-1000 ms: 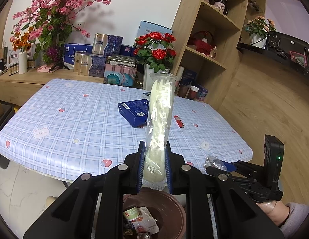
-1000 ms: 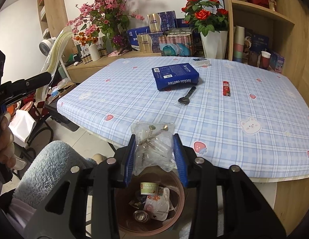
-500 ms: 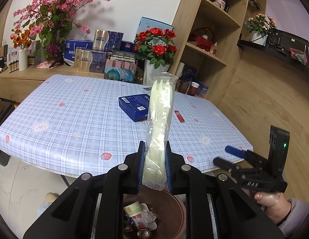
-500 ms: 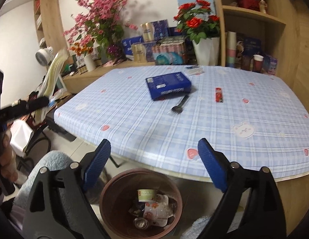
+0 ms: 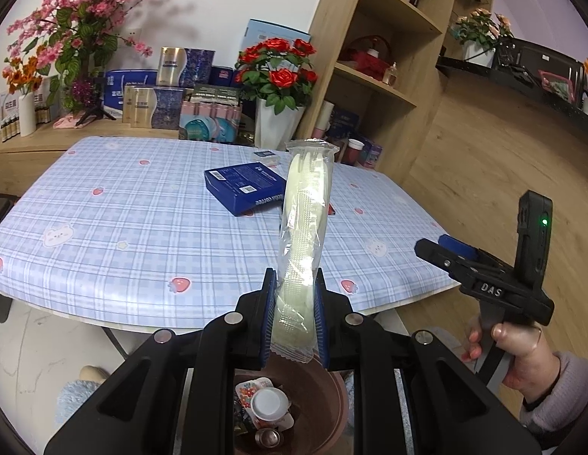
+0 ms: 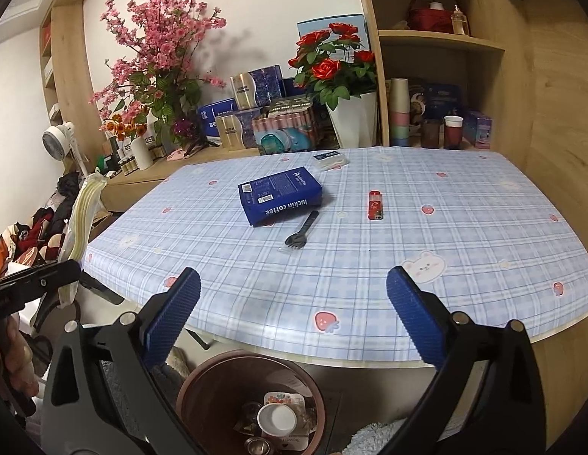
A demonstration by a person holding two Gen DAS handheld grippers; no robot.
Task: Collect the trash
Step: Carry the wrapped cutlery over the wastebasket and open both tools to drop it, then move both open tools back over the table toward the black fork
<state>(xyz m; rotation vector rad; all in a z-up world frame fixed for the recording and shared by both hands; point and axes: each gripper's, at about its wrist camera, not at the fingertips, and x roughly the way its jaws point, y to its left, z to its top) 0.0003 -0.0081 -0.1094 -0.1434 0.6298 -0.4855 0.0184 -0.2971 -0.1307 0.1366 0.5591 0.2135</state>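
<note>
Below table edge, brown bin [image 6: 203, 383] holds wrappers — left tool [image 5: 293, 316] grips cutlery packet [image 5: 303, 235], right tool [image 6: 293, 305] opening, empty.

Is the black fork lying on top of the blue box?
No. The black fork lies on the tablecloth beside the blue box.

Both views are bright and evenly lit, seemingly from overhead room lights. The pink blossom branches [image 6: 157, 49] throw soft grey shadows on the white wall [image 6: 256, 11]. Strong fisheye bending curves the table [image 5: 123, 235] edge and shelves, and dark vignetting rings the corners. Focus is sharp, with no motion blur
</note>
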